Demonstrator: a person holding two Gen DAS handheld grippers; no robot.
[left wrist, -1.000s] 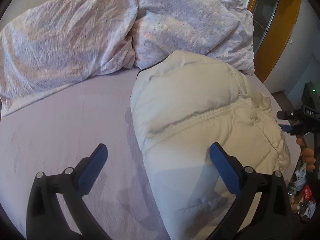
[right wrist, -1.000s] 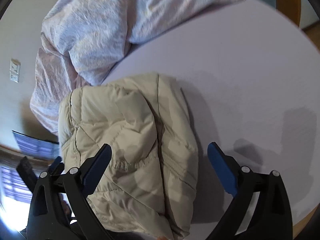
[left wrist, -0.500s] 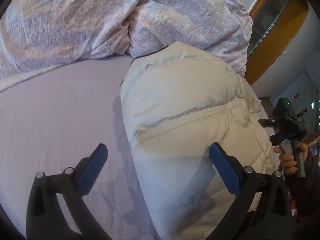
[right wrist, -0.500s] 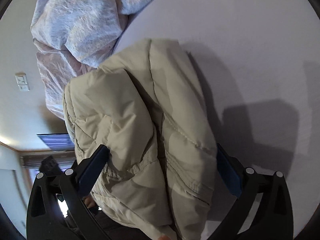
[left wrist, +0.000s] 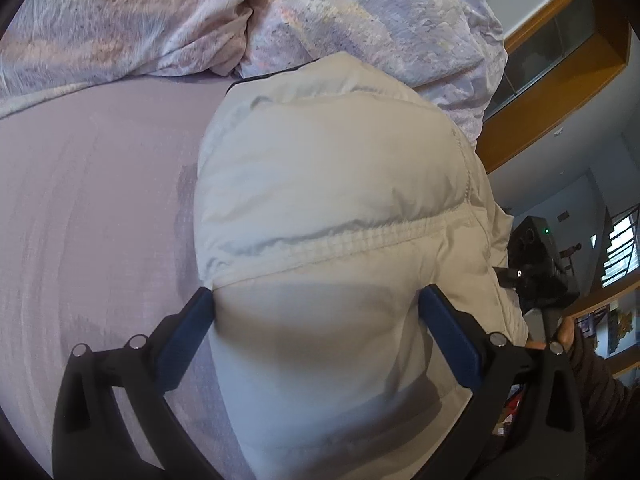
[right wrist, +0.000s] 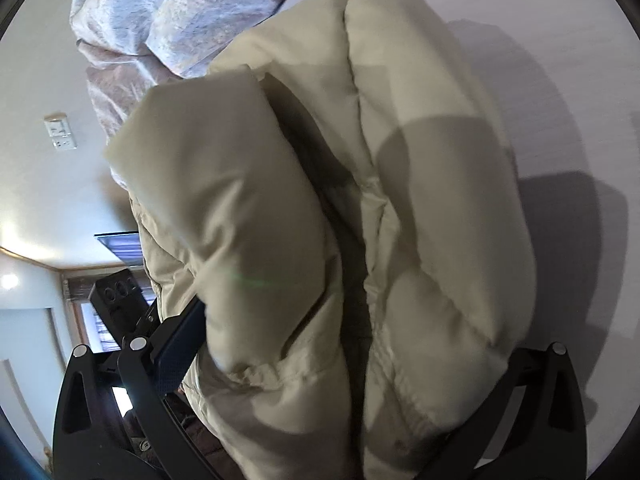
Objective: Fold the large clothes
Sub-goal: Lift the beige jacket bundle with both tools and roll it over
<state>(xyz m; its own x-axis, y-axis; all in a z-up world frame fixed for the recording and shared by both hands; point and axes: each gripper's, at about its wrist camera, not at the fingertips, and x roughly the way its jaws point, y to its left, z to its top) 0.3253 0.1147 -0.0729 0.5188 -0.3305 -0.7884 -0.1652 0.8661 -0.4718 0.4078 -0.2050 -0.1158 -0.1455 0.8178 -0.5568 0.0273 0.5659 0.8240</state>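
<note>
We see a cream puffy jacket point(left wrist: 328, 200) lying folded on the bed point(left wrist: 88, 200), which has a lilac sheet. In the left wrist view the jacket takes the centre and runs down toward 6 o'clock, and a crumpled duvet point(left wrist: 160, 20) with a pale pattern lies behind it from 10 to 1 o'clock, touching the far edge of the jacket.

Our left tool point(left wrist: 316, 324) is spread wide, with its two blue fingers point(left wrist: 186, 340) on both sides of the near part of the jacket. The fingers are against the fabric, but they do not pinch it. At 3 o'clock in this view we see the right tool point(left wrist: 536, 268) just beside the jacket edge, with a hand point(left wrist: 566, 330) under it.

In the right wrist view the jacket point(right wrist: 340, 200) fills almost the whole picture, with a deep fold line from 12 to 6 o'clock. The right tool point(right wrist: 320, 344) is also spread wide around the thick bundle; one blue finger point(right wrist: 180, 352) shows at 8 o'clock, the other is hidden by the fabric. The duvet point(right wrist: 160, 20) is at 11 o'clock, and a wall switch point(right wrist: 60, 132) at 9 o'clock
</note>
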